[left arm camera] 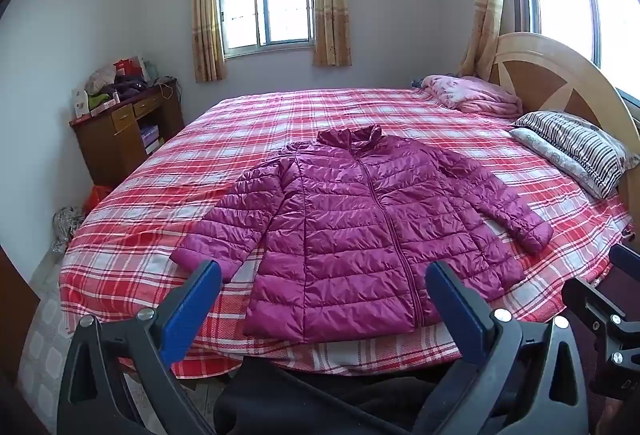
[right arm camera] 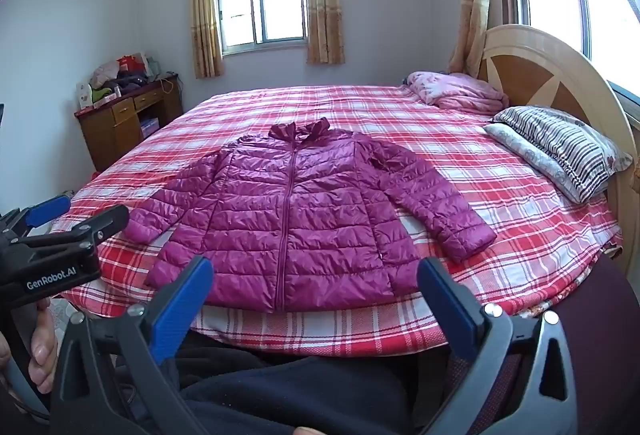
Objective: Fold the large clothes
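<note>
Two grippers are in our hands, and both stand with their blue-padded fingers spread wide and nothing between them. Our left gripper (left arm camera: 323, 293) hangs short of the near edge of the bed (left arm camera: 140, 235), its fingers framing the hem of the magenta puffer jacket (left arm camera: 360, 219) without touching it. Our right gripper (right arm camera: 314, 289) hangs the same way, just before the bed's near edge, released and apart from the cloth. From the right wrist view we see the left gripper off to the left side, held by our left hand (right arm camera: 38, 339). The jacket lies flat on the red and white plaid bedsheet (right arm camera: 460, 139), front up and zipped, its collar pointing away from us toward the far window (right arm camera: 260, 3) and its hem close to the near edge. Both sleeves are spread outward and down, one cuff toward the left side of the bed, the other toward the pillows. A striped pillow (left arm camera: 580, 151) rests on a paler patterned one against the wooden headboard (left arm camera: 560, 83) at the right, and a pink folded blanket (left arm camera: 468, 95) lies at the far right corner. A wooden desk (left arm camera: 124, 131) piled with clutter stands in the far left corner of the room.
</note>
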### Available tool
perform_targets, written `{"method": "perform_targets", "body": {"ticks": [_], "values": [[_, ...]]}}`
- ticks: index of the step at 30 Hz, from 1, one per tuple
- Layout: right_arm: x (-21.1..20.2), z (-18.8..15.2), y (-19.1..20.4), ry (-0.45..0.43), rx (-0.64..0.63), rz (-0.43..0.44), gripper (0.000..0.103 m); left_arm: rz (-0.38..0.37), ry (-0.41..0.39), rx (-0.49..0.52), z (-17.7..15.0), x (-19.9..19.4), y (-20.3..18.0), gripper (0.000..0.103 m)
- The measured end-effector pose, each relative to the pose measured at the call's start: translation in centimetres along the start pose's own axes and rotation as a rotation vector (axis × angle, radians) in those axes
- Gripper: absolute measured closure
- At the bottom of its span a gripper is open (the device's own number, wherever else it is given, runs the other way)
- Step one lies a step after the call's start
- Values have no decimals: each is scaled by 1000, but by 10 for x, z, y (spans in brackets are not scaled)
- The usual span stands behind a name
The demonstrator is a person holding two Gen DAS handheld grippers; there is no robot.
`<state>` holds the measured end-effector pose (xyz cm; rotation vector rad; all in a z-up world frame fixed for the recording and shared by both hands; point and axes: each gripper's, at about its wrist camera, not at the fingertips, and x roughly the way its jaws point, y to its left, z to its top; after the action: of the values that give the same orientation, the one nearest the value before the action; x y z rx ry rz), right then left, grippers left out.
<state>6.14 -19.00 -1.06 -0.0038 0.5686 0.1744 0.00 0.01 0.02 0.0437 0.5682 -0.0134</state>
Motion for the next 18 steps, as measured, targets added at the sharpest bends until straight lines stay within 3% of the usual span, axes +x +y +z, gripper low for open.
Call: {"method": "perform_targets", "body": {"ticks": [18], "values": [[0, -1, 1, 4, 3, 4, 0, -5, -4, 6, 0, -1, -3, 1]]}}
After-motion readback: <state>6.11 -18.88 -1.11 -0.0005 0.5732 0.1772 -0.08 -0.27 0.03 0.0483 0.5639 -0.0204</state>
